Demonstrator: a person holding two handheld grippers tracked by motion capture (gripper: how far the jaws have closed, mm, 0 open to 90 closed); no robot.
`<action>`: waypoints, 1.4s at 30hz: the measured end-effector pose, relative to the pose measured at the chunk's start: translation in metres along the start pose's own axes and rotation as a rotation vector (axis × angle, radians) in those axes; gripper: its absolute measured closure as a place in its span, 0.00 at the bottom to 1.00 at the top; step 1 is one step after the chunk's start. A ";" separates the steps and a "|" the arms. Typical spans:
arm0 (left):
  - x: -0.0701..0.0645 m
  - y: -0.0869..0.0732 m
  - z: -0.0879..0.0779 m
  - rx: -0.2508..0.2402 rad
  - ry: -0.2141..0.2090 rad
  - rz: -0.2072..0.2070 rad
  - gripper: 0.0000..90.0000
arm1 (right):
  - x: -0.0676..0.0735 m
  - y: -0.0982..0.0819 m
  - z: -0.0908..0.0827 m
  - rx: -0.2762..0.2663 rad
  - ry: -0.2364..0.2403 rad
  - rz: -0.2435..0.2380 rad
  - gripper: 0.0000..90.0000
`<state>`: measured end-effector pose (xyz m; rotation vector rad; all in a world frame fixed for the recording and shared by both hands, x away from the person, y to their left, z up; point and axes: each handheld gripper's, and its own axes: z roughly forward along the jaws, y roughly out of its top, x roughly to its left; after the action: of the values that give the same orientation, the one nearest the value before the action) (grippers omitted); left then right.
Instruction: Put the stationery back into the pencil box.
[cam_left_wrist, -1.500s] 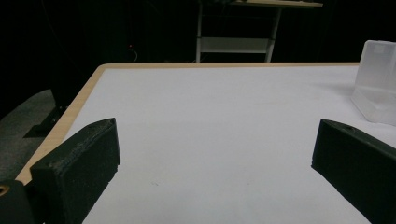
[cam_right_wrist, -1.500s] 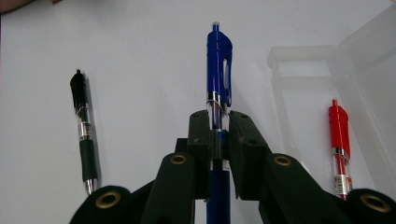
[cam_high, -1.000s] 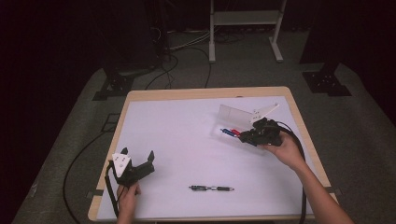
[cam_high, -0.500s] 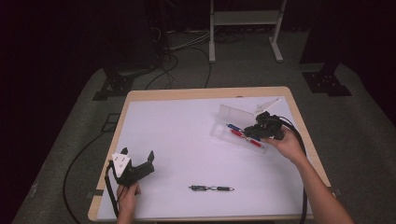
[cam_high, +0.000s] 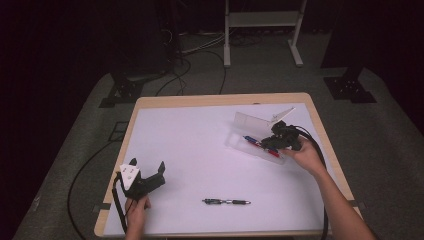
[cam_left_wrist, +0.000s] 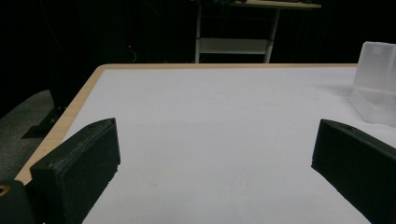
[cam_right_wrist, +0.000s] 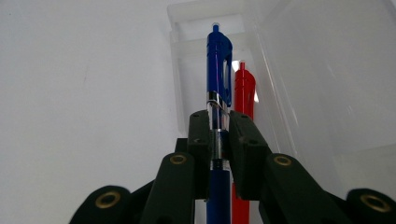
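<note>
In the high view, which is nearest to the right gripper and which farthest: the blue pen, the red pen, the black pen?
1. Blue pen: clamped in the right gripper, over the clear case.
2. Red pen: lying in the case, just beside the gripper.
3. Black pen: alone on the white table, toward the near edge.

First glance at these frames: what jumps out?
The right tongs, shut on a blue pen, hold it over the clear plastic case at the table's right side, where a red pen lies inside. A black pen lies alone on the white table near the front edge. The left tongs rest open at the front left.
</note>
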<state>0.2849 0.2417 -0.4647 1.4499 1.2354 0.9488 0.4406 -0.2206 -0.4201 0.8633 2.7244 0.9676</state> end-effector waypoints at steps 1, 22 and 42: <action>0.000 0.000 0.000 0.000 0.000 0.000 0.00 | 0.000 0.000 0.001 0.001 0.000 -0.003 0.87; 0.000 0.000 0.000 0.000 -0.001 -0.003 0.00 | -0.003 -0.009 0.021 0.082 0.012 0.000 0.87; 0.000 0.000 0.000 0.001 -0.001 -0.003 0.00 | 0.002 -0.012 0.009 0.021 0.024 0.001 0.79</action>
<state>0.2846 0.2419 -0.4646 1.4492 1.2374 0.9457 0.4362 -0.2219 -0.4342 0.8622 2.7593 0.9565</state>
